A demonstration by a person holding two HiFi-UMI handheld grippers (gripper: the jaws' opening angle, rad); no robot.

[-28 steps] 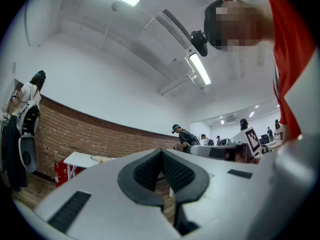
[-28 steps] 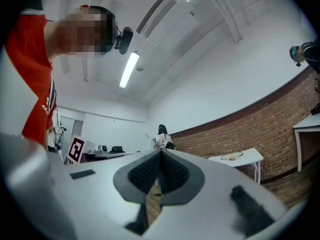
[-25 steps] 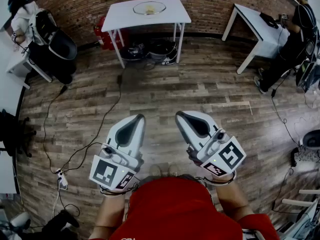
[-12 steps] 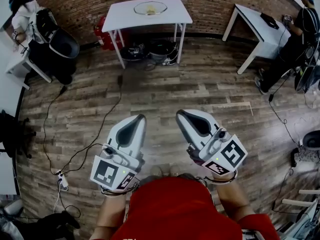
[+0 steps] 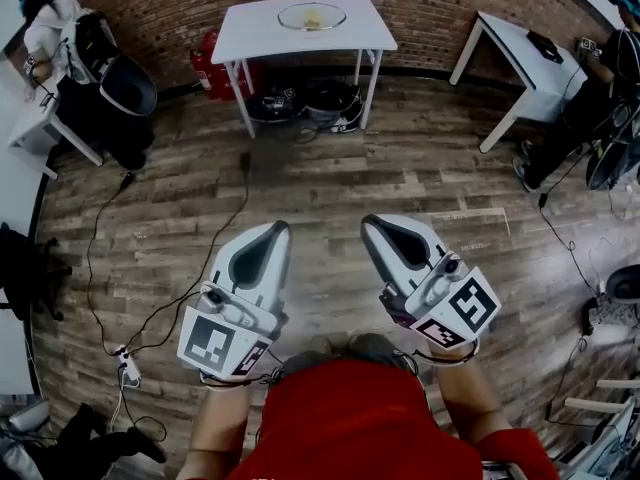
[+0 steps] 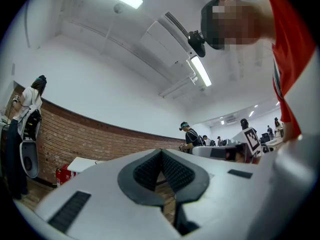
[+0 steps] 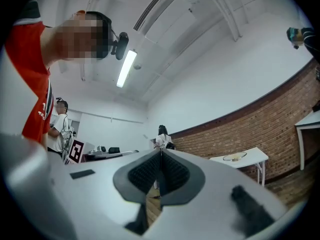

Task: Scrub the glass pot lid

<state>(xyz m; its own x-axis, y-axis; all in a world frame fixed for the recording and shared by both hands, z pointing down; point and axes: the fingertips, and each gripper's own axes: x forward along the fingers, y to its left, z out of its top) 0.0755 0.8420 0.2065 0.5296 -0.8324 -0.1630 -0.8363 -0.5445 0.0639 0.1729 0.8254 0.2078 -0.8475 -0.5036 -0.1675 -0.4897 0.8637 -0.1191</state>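
The glass pot lid [image 5: 311, 15] lies on a white table [image 5: 250, 30] against the far brick wall, with something yellow under or in it. It also shows small in the right gripper view as a glass pot lid [image 7: 235, 156] on the white table [image 7: 255, 158]. My left gripper [image 5: 278, 230] and right gripper [image 5: 368, 224] are held side by side in front of my chest, far from that table. Both are shut and hold nothing. In the gripper views the left gripper [image 6: 161, 151] and right gripper [image 7: 160, 152] point up and across the room.
Wooden floor lies between me and the table. Cables [image 5: 205, 238] run across it at the left to a power strip [image 5: 125, 365]. Bags and gear [image 5: 310, 101] sit under the table. A second white table [image 5: 520, 53] stands at the right. People stand at both sides of the room.
The view has shifted a little: the table and lid sit slightly further right in the picture. Both grippers stay shut and keep their places before my chest.
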